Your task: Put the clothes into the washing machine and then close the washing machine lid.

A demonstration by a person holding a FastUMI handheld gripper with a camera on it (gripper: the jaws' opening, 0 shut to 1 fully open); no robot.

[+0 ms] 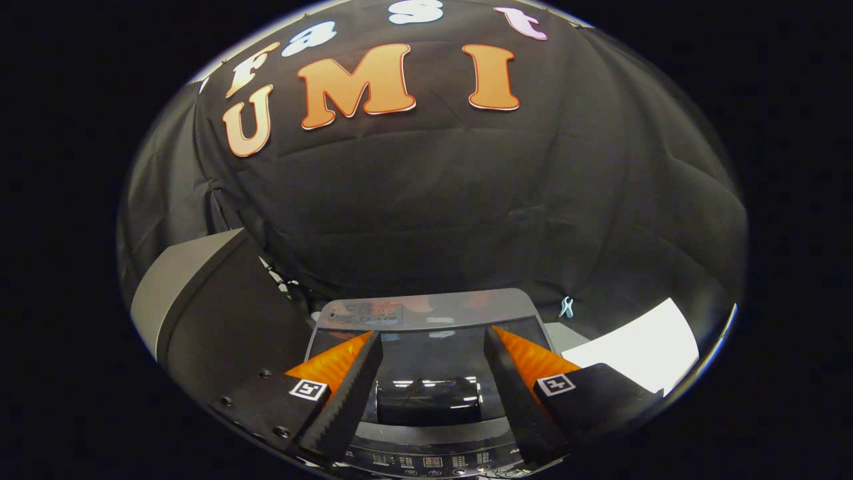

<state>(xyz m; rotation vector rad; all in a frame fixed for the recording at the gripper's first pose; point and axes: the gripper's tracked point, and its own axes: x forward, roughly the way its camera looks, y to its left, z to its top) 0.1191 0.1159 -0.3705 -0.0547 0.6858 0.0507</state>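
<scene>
Hand-held gripper (433,347) gapes wide, empty, above the washer's (426,313) closed glossy lid (430,373); the drum is hidden.

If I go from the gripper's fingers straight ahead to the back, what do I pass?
Gripper, fingers open and holding nothing → washing machine control panel → glossy closed lid → grey rear deck → black cloth wall.

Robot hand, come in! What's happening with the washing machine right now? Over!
Gripper jaws open, holding nothing, above the washing machine. Glass lid lies flat, looks closed. No clothes visible. Nothing between jaws and lid.
</scene>
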